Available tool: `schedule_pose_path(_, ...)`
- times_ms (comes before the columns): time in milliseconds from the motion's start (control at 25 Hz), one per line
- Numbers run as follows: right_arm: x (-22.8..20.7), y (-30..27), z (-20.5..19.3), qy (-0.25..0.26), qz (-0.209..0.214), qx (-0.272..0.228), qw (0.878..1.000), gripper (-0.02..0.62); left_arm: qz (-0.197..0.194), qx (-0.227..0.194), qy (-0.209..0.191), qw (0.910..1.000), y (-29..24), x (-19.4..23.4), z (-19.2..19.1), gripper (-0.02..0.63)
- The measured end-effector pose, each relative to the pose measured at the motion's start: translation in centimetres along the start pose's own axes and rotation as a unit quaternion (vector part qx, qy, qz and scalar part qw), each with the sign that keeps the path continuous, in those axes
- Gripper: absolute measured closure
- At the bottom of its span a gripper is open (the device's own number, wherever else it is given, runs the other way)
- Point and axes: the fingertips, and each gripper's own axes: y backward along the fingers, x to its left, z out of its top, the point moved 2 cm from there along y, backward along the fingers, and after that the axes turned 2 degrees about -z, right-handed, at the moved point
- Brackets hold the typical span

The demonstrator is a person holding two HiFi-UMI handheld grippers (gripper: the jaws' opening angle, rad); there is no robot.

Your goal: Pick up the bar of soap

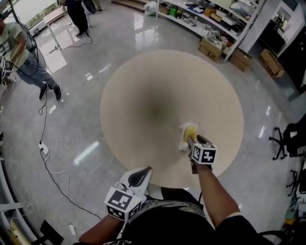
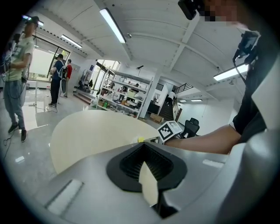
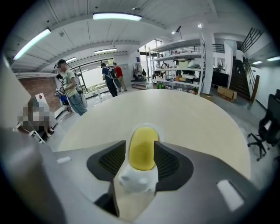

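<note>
A yellow bar of soap (image 1: 190, 131) rests on a white holder (image 1: 183, 145) on the round beige table (image 1: 143, 86), at its near right. My right gripper (image 1: 191, 139) reaches over the table's edge with its jaws on either side of the soap. In the right gripper view the soap (image 3: 142, 148) fills the gap between the black pads (image 3: 168, 162) above the white holder (image 3: 136, 179), and I see no squeeze on it. My left gripper (image 1: 146, 171) hangs at the table's near edge, tips together, nothing in it. In the left gripper view it (image 2: 142, 146) points across the table toward the soap (image 2: 140, 140).
A person (image 1: 21, 52) stands on the glossy floor at the far left, another (image 1: 76, 16) beyond. Cables (image 1: 48, 153) trail along the left floor. Shelves (image 1: 210, 14) and cartons (image 1: 210, 48) line the back right. Office chairs (image 1: 289, 139) stand at the right.
</note>
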Motion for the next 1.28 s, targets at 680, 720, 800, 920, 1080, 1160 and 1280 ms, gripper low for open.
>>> schedule_pose_path(680, -0.9, -4.1, -0.2, 0.009, -0.083, 0.049, 0.995, 0.313, 0.033, 0.011, 0.024, 0.9991, -0.1, 2.4, -0.5, 0.598)
schedule_pose_path(720, -0.8, -4.2, -0.3, 0.002, -0.082, 0.049, 0.995, 0.324, 0.038, 0.009, 0.025, 0.9989, 0.2, 2.7, -0.5, 0.598)
schedule_pose_path(800, -0.7, -4.3, -0.4, -0.01, -0.078, 0.049, 0.996, 0.325, 0.046, 0.006, 0.024, 0.9986, 0.8, 3.3, -0.3, 0.598)
schedule_pose_path(920, -0.6, -4.5, -0.4, -0.019, -0.069, 0.049, 0.996, 0.331, 0.052, 0.002, 0.019, 0.9985, 1.6, 3.7, 0.0, 0.598)
schedule_pose_path(1080, -0.4, -4.1, 0.0, -0.039, -0.053, 0.032, 0.997, 0.333, 0.053, 0.001, 0.01, 0.9985, 2.5, 3.8, -0.1, 0.598)
schedule_pose_path(1160, 0.1, -3.2, 0.6, -0.039, -0.042, 0.011, 0.998, 0.334, 0.049, 0.0, 0.008, 0.9987, 2.8, 3.5, -0.1, 0.598)
schedule_pose_path(1280, 1.5, -1.0, 1.9, -0.043, -0.015, -0.029, 0.999, 0.333, 0.042, -0.001, 0.0, 0.9991, 3.3, 3.2, 0.1, 0.598)
